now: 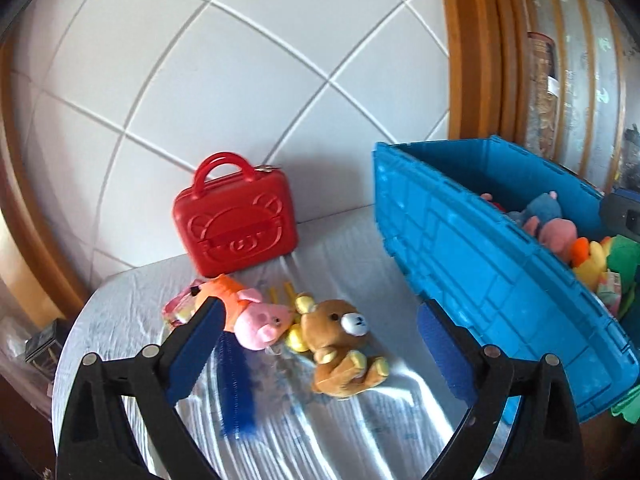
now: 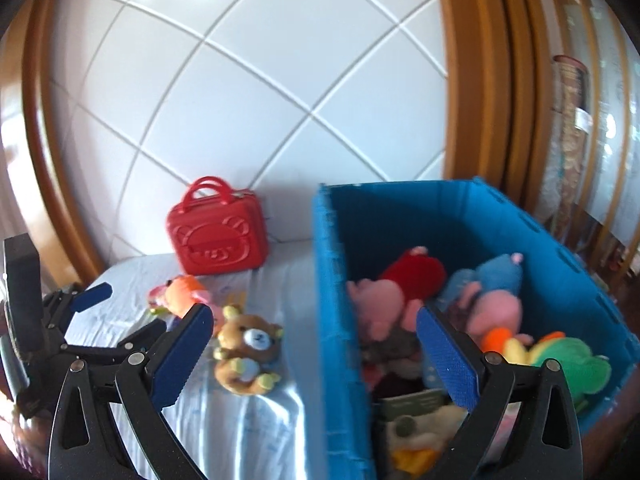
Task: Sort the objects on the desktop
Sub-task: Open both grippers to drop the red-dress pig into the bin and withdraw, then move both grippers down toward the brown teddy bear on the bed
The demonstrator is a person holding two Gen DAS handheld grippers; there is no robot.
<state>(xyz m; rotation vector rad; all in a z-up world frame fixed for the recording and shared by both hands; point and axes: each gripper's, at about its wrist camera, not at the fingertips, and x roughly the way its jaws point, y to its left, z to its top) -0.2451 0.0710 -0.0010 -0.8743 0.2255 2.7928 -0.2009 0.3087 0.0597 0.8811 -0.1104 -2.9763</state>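
A brown bear plush (image 1: pixel 340 344) (image 2: pixel 248 350) lies on the white-covered table (image 1: pixel 360 420), with a pink pig plush in orange (image 1: pixel 256 320) (image 2: pixel 184 294) to its left. My left gripper (image 1: pixel 320 306) is open just in front of them, with nothing between its fingers. A fuzzy blue strip (image 1: pixel 236 384) lies by its left finger. The blue bin (image 1: pixel 480 272) (image 2: pixel 324 280) on the right holds several plush toys, pink (image 2: pixel 496 308), red, blue and green. My right gripper (image 2: pixel 313 311) is open and empty over the bin's near left wall. The left gripper (image 2: pixel 128 312) also shows at far left.
A red toy case (image 1: pixel 236 224) (image 2: pixel 218 236) stands against the white tiled wall behind the plush toys. A pink pouch (image 1: pixel 176 312) lies left of the pig. Wooden frames (image 1: pixel 472 60) rise behind the bin. The table's left edge drops off near a dark box (image 1: pixel 44 344).
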